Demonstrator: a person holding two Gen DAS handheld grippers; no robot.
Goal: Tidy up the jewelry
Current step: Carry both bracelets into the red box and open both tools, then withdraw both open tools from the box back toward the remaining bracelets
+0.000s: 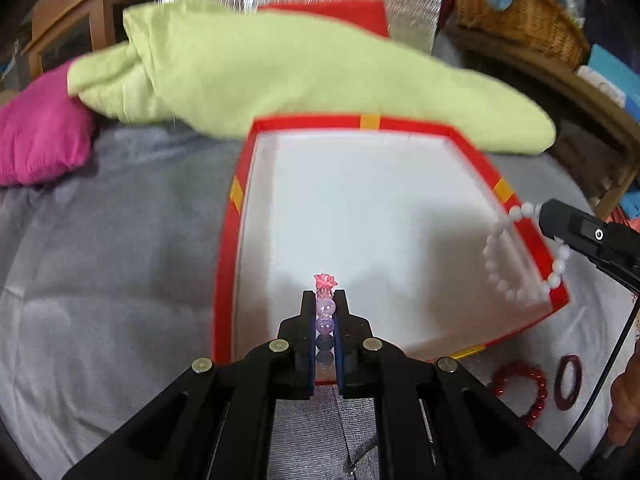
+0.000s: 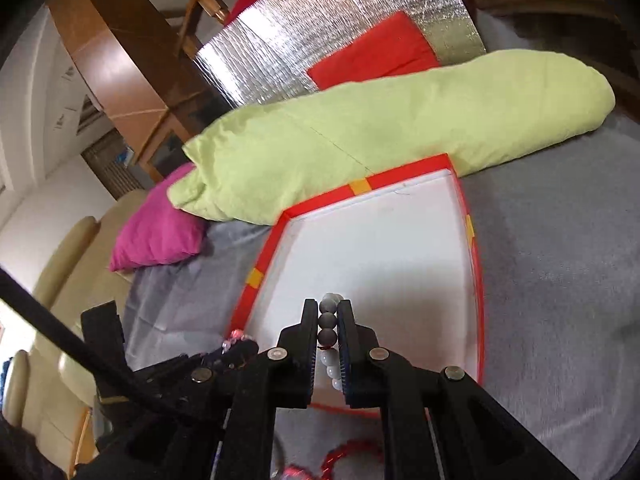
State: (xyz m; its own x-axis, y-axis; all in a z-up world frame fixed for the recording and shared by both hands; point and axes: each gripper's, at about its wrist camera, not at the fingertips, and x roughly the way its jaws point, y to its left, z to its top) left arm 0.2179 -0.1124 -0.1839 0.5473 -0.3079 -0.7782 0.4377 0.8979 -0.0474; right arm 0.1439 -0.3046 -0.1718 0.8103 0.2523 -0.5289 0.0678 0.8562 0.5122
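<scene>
A red box [image 1: 472, 156] with a white inside lies open on the grey blanket; it also shows in the right wrist view [image 2: 476, 264]. My left gripper [image 1: 325, 300] is shut on a pink and purple bead bracelet [image 1: 325, 316] with a red charm, held over the box's near edge. My right gripper [image 2: 329, 308] is shut on a white bead bracelet [image 2: 328, 326], held over the box's near part. In the left wrist view the white bracelet [image 1: 496, 272] hangs from the right gripper [image 1: 550, 220] above the box's right rim.
A red bead bracelet [image 1: 520, 392] and a dark red bangle [image 1: 568, 382] lie on the grey blanket [image 1: 120, 280] right of the box. A light green pillow [image 1: 280, 72] and a magenta cushion [image 1: 40, 136] lie behind the box. A wicker basket [image 1: 520, 12] stands at the back right.
</scene>
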